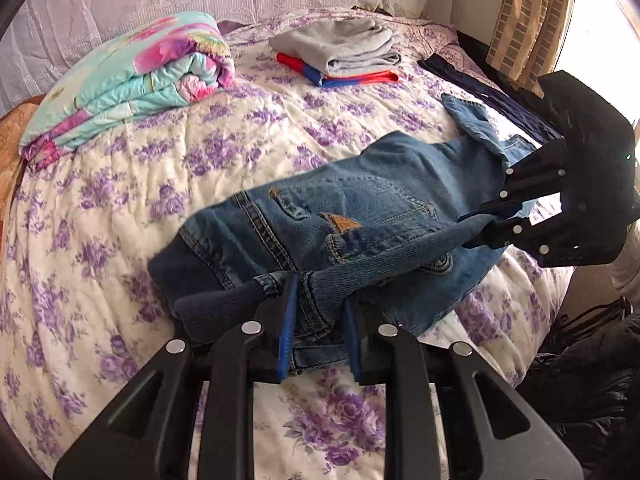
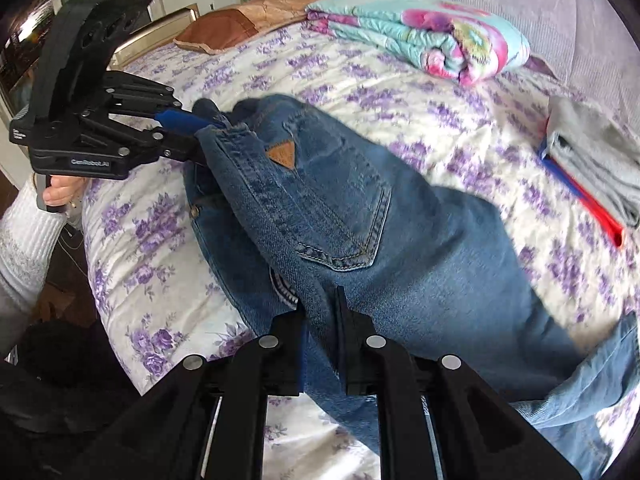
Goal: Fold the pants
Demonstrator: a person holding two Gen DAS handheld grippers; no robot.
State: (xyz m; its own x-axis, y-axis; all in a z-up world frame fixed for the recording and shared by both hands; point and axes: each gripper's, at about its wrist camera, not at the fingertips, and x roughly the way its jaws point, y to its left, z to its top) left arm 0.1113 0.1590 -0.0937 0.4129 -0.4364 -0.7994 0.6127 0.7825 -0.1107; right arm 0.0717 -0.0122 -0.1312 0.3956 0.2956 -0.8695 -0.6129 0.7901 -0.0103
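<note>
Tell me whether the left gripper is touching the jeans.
Touching. The left wrist view shows the left gripper clamped on the jeans waistband, denim pinched between its blue pads.

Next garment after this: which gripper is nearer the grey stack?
Right. The right gripper grips the jeans on the grey stack's side; the left gripper holds their far end.

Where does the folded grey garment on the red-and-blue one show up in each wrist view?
Left wrist view: grey garment upper centre, far across the bed.
Right wrist view: grey garment at the right edge, mid-height.
Shared landmark: the folded floral quilt.
</note>
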